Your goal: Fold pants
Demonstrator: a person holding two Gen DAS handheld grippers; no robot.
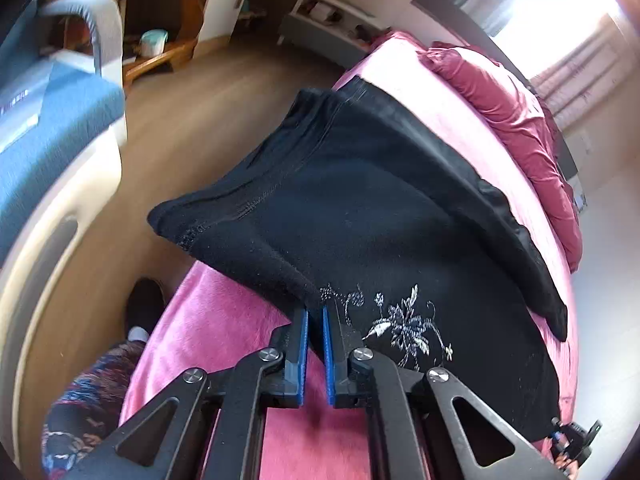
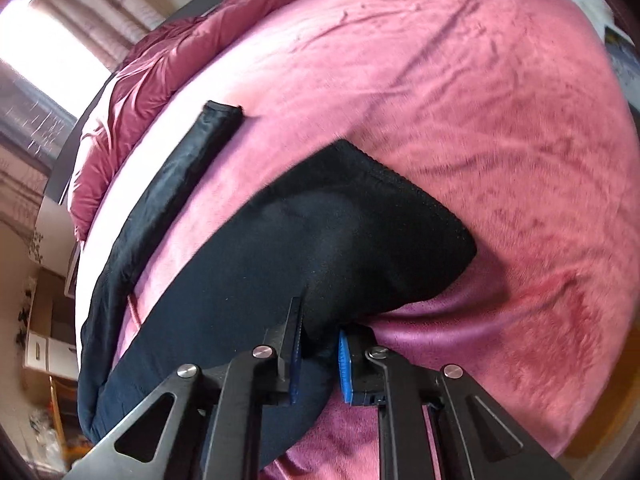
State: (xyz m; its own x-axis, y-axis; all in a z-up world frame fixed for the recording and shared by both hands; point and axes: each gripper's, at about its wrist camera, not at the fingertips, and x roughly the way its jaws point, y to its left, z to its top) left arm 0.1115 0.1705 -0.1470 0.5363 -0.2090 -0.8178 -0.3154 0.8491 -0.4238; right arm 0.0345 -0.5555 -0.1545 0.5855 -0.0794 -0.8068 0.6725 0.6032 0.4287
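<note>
Now | left claw pinches pants edge | right claw likely grips hem | bed beyond

Window glare blows out corner (both views); edges motion-blurred, fisheye-bent.

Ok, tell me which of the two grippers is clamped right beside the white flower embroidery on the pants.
The left gripper: it pinches the black pants right by the white flower embroidery. The right gripper holds plain black cloth, no embroidery visible.
</note>
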